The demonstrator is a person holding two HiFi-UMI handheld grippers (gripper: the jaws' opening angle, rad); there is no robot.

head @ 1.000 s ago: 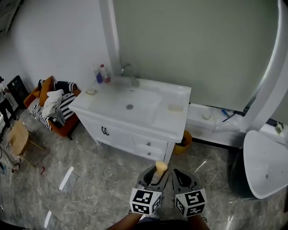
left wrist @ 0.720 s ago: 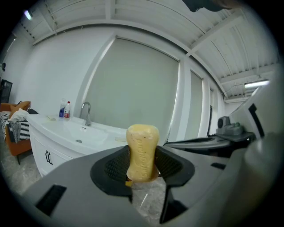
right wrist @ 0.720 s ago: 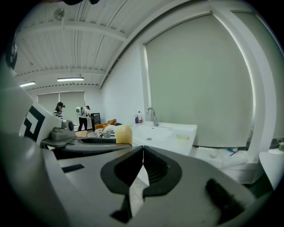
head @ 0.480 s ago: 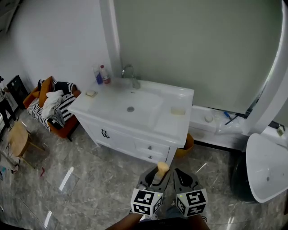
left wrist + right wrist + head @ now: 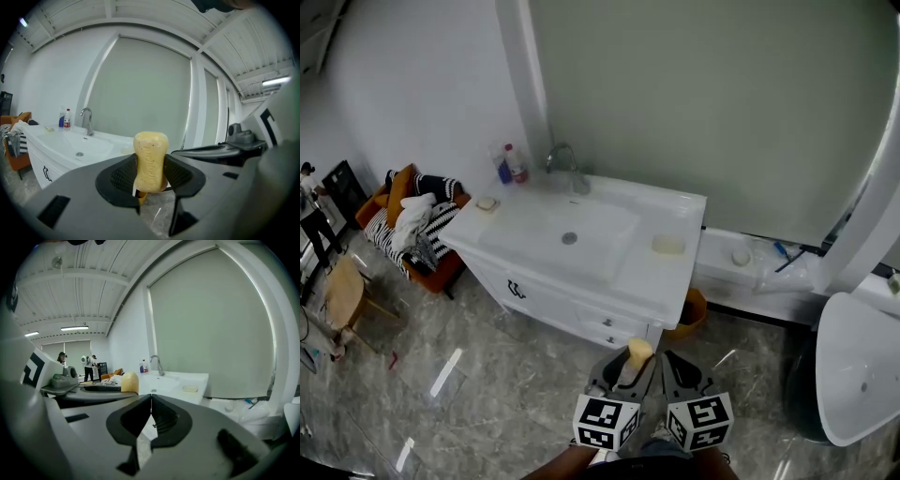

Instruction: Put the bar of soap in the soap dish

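A pale yellow bar of soap (image 5: 637,351) stands upright between the jaws of my left gripper (image 5: 630,362), which is shut on it low in the head view. The left gripper view has the soap (image 5: 150,160) filling its middle. My right gripper (image 5: 669,362) is right beside it, shut with nothing in it (image 5: 151,405). A pale rectangular soap dish (image 5: 668,244) lies on the right side of the white vanity top (image 5: 637,281), well ahead of both grippers. A second small dish (image 5: 487,203) sits at the vanity's left corner.
The vanity has a sunken basin (image 5: 569,230), a tap (image 5: 567,164) and two bottles (image 5: 508,162) at the back. An orange bin (image 5: 688,314) stands beside it. A white tub (image 5: 853,366) is at the right, a sofa with clothes (image 5: 408,220) at the left. People stand far off (image 5: 89,366).
The view has shifted a little, with the vanity now slightly lower in the head view. Both grippers keep their pose and the soap stays held.
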